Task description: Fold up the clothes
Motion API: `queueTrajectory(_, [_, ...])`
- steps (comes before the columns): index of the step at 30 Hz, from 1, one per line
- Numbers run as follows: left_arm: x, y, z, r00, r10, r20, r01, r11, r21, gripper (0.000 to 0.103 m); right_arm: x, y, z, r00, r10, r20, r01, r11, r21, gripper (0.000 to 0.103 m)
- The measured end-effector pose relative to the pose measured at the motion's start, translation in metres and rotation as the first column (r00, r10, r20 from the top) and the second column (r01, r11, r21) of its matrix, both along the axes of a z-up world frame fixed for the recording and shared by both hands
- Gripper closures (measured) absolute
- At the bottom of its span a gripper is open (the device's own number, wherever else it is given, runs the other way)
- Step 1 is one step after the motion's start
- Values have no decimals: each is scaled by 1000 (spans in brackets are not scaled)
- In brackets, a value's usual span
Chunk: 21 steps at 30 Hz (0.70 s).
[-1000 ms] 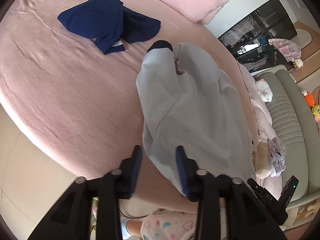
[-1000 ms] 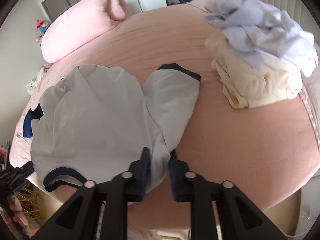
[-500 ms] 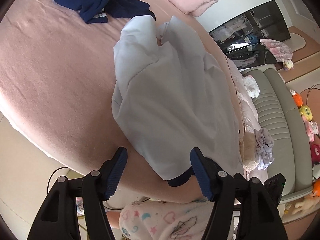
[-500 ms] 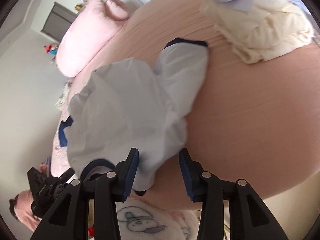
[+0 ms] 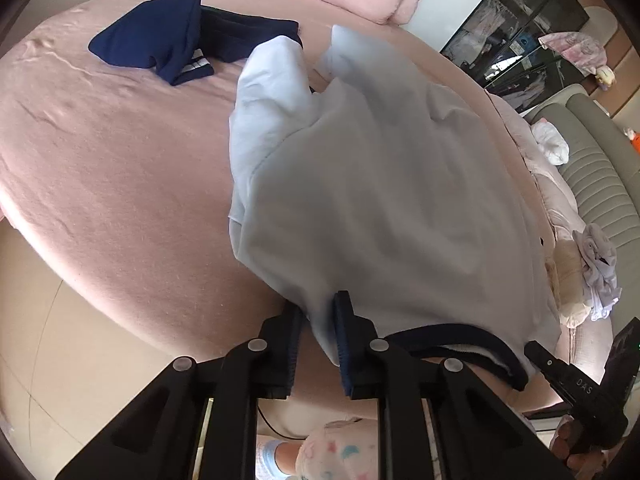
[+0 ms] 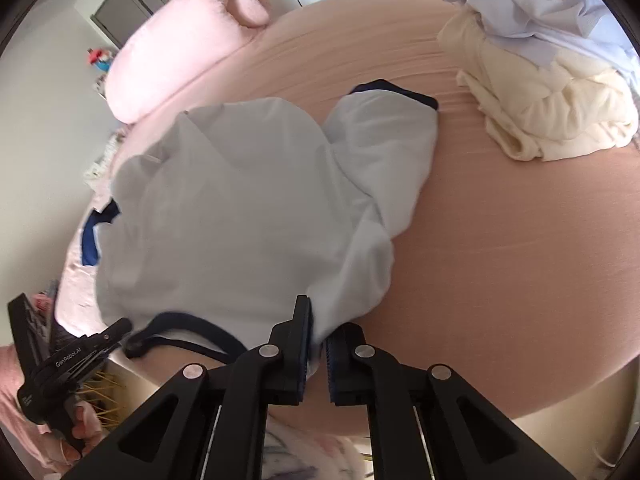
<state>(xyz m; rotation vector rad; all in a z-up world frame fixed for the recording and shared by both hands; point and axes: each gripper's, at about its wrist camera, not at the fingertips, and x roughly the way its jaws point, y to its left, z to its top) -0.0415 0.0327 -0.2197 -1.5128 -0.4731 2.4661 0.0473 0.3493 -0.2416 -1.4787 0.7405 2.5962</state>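
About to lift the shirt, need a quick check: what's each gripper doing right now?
Left gripper: jaws closing, with the near edge of the pale blue shirt between them.
Right gripper: shut on the same shirt's edge.

Left gripper [image 5: 318, 340] pointing steeply down, jaws closing on near edge of pale shirt [image 5: 380, 184]; right gripper [image 6: 318, 354] clamping same shirt's near edge, beside the collar.

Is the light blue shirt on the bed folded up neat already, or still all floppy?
Still floppy. The light blue shirt lies spread and rumpled on the bed, one sleeve sticking out, no tidy fold anywhere.
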Motion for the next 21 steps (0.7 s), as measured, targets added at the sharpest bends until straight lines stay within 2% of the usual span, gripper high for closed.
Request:
queueTrajectory(6, [6, -3, 2, 1000, -27, 10, 27, 1000, -3, 89, 5, 1, -1, 999, -9, 38, 7, 998, 59, 99])
queueTrajectory(10, [7, 1, 8, 998, -65, 11, 65, 997, -30, 89, 6, -9, 9, 998, 43, 43, -48, 992, 120, 99])
queueTrajectory(12, [5, -1, 10, 997, -60, 42, 61, 998, -8, 86, 7, -16, 18, 996, 76, 42, -82, 983, 165, 95])
queueTrajectory(13, [4, -5, 11, 997, -51, 52, 50, 999, 18, 82, 8, -20, 24, 995, 89, 39, -95, 977, 189, 93])
queueTrajectory(14, [5, -10, 13, 998, -41, 51, 38, 998, 50, 74, 9, -24, 29, 995, 95, 35, -100, 973, 208, 82])
queueTrajectory(15, [5, -15, 15, 998, -31, 49, 26, 996, 82, 69, 8, -28, 34, 995, 100, 31, -104, 970, 219, 65])
queueTrajectory(17, [6, -26, 20, 999, -7, 40, 1, 991, 137, 45, 8, -35, 43, 993, 116, 9, -115, 965, 234, 51])
queueTrajectory(19, [9, -33, 29, 1000, 15, 5, -15, 990, 142, 40, 7, -43, 52, 991, 130, -13, -123, 961, 248, 49])
queueTrajectory(21, [8, -37, 37, 999, 25, -26, -22, 994, 109, 39, 4, -50, 59, 990, 138, -19, -129, 958, 255, 46])
